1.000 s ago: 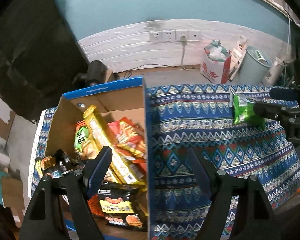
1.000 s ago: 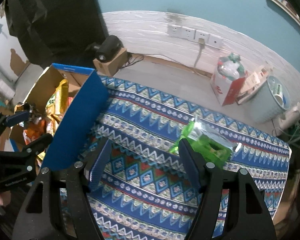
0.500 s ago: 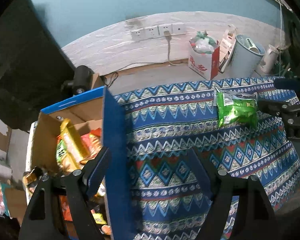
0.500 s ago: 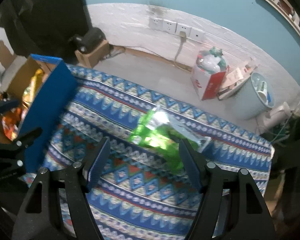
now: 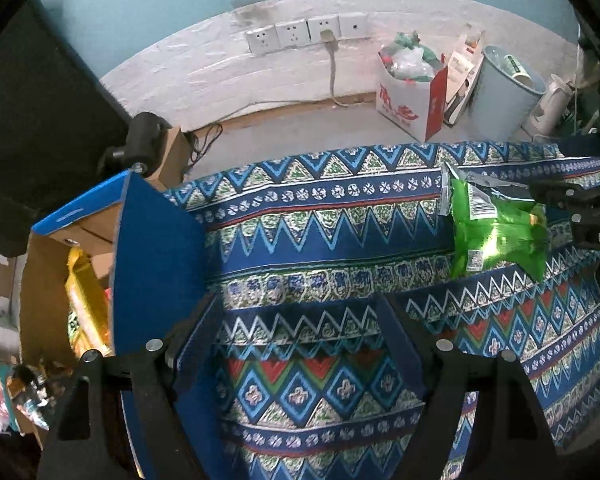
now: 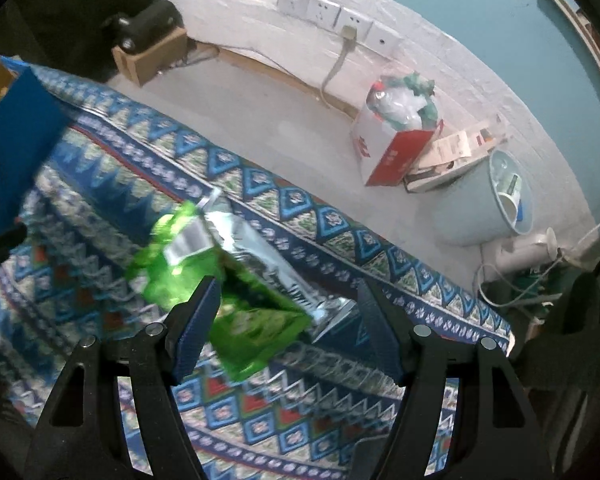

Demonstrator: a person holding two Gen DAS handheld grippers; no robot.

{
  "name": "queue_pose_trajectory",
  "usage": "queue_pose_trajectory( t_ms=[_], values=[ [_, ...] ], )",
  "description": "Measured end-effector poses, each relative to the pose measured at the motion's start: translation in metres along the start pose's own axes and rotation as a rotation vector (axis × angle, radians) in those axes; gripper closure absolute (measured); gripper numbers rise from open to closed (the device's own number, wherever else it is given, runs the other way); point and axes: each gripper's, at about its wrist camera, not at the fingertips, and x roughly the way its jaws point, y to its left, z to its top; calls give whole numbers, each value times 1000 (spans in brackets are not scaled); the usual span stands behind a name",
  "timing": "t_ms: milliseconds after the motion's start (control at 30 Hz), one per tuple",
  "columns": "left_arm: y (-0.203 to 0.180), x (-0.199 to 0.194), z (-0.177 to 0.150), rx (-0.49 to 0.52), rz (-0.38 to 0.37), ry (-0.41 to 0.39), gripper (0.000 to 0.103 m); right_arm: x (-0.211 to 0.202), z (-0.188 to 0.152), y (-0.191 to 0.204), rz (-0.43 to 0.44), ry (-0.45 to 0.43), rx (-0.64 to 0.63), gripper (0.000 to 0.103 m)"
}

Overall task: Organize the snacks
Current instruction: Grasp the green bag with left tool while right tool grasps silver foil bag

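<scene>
A patterned cloth (image 5: 320, 248) in blue, green, red and white zigzags and diamonds is covering the work surface and filling the space beneath both pairs of fingers. The left gripper (image 5: 300, 340) is hanging over it with its fingers apart and nothing between them. Just to the left of its left finger, a blue-sided cardboard box (image 5: 152, 264) is standing open, with yellow and other snack packets (image 5: 86, 300) showing inside. Well to the right of its right finger, a green snack bag (image 5: 496, 232) is lying on the cloth, and the dark tips of the right gripper (image 6: 288, 316) are reaching in at its far edge.

In the right wrist view, the right gripper's fingers are standing apart, and the green snack bag is lying partly between them, mostly toward the left finger; whether either pad is touching it cannot be told through the blur.

Beyond the fingertips, a grey floor is running to a white brick wall base under teal paint. A row of wall sockets (image 5: 306, 32) is holding one plug. A red-and-white carton (image 5: 412, 100) stuffed with bags, a pale blue bin (image 5: 500, 96) and a white kettle (image 5: 548, 104) are sitting by the wall.
</scene>
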Motion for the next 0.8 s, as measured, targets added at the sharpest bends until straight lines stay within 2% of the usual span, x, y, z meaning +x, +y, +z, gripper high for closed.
queue_pose_trajectory(
  t_ms=[167,300,500,800],
  values=[
    [-12,12,-3,32,-15,24,23,24,0,-9,-11,33,8,33],
    [-21,22,-10,52,-29,54,22,41,-10,-10,-23,94,5,33],
    [-31,21,-17,72,-42,71,23,48,-29,4,31,160,19,33],
    [-18,1,-26,29,-55,67,23,47,-43,38,152,181,89,33]
  ],
)
